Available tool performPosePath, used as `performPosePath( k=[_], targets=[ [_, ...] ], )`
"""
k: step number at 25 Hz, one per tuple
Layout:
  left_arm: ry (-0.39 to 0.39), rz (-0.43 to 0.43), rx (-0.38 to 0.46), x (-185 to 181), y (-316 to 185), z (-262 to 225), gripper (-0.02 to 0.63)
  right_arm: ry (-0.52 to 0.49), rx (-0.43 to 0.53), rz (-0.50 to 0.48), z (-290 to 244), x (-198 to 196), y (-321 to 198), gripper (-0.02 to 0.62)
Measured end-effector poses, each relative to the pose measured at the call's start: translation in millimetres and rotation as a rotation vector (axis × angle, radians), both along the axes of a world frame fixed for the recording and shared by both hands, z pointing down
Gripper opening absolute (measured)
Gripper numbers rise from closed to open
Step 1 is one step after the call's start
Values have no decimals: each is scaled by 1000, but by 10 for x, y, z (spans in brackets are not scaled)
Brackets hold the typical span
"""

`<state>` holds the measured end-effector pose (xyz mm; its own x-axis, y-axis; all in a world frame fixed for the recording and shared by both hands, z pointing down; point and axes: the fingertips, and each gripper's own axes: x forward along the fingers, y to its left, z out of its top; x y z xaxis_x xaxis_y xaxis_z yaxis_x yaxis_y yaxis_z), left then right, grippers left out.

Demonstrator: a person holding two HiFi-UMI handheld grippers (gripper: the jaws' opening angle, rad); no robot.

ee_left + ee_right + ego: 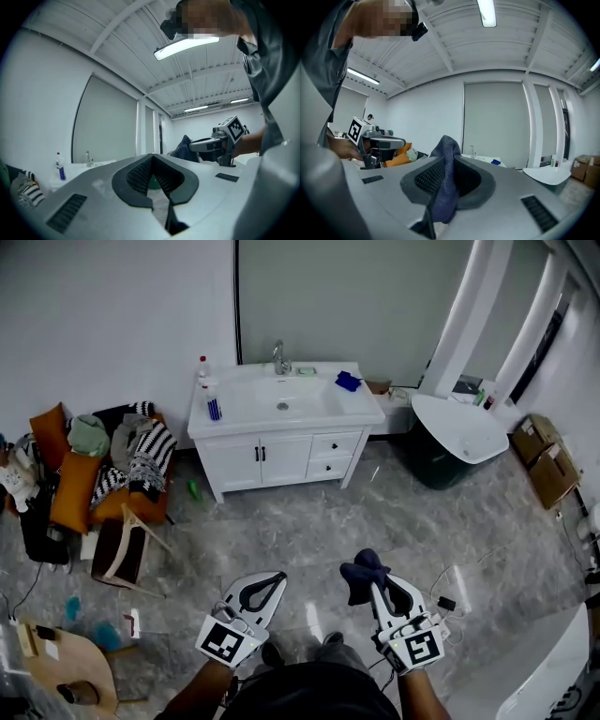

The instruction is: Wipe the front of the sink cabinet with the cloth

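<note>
The white sink cabinet point(281, 457) stands against the far wall, a couple of metres ahead of me, with two doors and two drawers facing me. My right gripper point(373, 583) is shut on a dark blue cloth point(364, 571), which bunches above the jaws and hangs down between them point(446, 187). My left gripper point(274, 579) is held level beside it, shut, with nothing in it point(152, 156). Both grippers hover over the marble floor, well short of the cabinet. Only the cabinet's countertop point(82, 169) shows in the left gripper view.
Cushions and clothes point(103, 465) are piled left of the cabinet, with a tipped wooden chair point(127, 545) in front. A dark tub with a white top point(450, 442) stands to the right, cardboard boxes point(544, 460) beyond it. A cable point(450, 592) lies on the floor.
</note>
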<state>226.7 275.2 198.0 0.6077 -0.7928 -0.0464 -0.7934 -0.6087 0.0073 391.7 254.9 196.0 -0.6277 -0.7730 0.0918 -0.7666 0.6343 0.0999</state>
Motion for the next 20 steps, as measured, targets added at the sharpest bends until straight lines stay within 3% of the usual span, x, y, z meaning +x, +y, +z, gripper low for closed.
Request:
performPosePath(
  k=[6, 16, 20],
  targets=[
    [-42, -85, -32, 124, -335, 53, 4, -38, -3, -76, 74, 144, -523, 58],
    [-128, -109, -28, 1114, -988, -144, 4, -79, -19, -148, 213, 914, -1453, 58],
    [-148, -117, -79, 1302, -1097, -47, 3, -98, -68, -158, 338, 1075, -1613, 58]
  ],
)
